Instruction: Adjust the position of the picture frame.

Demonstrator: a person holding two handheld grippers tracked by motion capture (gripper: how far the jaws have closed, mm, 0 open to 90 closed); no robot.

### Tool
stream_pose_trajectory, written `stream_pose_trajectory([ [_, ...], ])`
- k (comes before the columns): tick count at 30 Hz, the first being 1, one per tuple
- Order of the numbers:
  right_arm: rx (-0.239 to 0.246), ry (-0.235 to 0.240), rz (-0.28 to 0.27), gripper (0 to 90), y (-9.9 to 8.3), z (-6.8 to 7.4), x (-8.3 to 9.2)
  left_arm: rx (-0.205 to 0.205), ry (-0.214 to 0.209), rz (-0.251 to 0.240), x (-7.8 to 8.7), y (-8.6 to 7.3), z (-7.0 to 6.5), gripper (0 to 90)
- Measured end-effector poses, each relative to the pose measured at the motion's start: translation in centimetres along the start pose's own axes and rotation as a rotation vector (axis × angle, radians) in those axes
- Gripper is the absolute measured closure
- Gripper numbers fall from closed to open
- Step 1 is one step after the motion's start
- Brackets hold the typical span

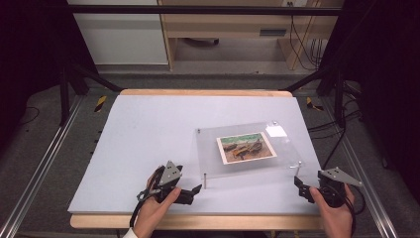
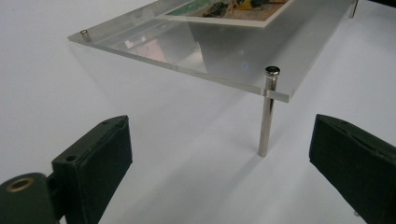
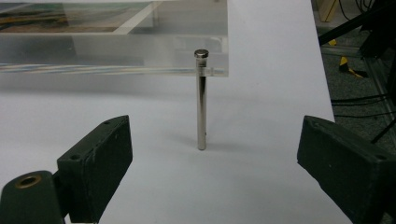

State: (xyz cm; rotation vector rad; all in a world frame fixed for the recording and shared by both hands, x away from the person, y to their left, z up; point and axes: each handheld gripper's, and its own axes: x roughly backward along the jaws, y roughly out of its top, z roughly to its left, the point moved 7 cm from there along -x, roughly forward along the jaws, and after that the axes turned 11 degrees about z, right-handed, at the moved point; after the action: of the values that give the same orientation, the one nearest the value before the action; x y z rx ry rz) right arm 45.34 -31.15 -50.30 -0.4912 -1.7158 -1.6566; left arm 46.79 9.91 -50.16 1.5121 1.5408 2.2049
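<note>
Both tools gaping, left tool point(image 1: 190, 190), right tool point(image 1: 300, 184), acrylic frame point(image 1: 247, 147) flat, long axis crosswise

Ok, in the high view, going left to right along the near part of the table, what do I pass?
Left gripper → near-left metal post → picture under the clear acrylic plate → near-right metal post → right gripper.

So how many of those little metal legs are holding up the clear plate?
4, one at each corner of the clear plate: near-left leg, near-right leg, far-left leg, far-right leg. The far two show just their caps.
</note>
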Motion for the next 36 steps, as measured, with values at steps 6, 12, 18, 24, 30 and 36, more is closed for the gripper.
stream_pose_trajectory([
  [6, 0.039, -0.042, 0.017, 17.4, -0.19, 0.05, -0.35, -0.038, 0.050, -0.005, -0.42, -0.20, 0.04, 6.5],
  [12, 0.115, -0.096, -0.043, 18.6, 0.08, 0.43, 0.33, -0.039, 0.071, 0.000, -0.55, -0.35, -0.06, 6.5],
  [18, 0.146, -0.123, -0.047, 20.3, 0.04, 0.70, 0.43, -0.025, 0.090, -0.016, -0.37, -0.34, 0.16, 6.5],
  [24, 0.129, -0.126, -0.053, 21.1, 0.09, 0.40, 0.56, -0.024, 0.092, -0.015, -0.57, -0.37, 0.36, 6.5],
  [30, 0.125, -0.128, -0.047, 18.3, 0.00, 0.44, 0.50, -0.012, 0.090, -0.043, -0.14, -0.08, 0.25, 6.5],
  [36, 0.127, -0.131, -0.044, 16.1, -0.09, 0.49, 0.23, -0.007, 0.071, -0.080, -0.09, 0.34, -0.14, 4.9],
])
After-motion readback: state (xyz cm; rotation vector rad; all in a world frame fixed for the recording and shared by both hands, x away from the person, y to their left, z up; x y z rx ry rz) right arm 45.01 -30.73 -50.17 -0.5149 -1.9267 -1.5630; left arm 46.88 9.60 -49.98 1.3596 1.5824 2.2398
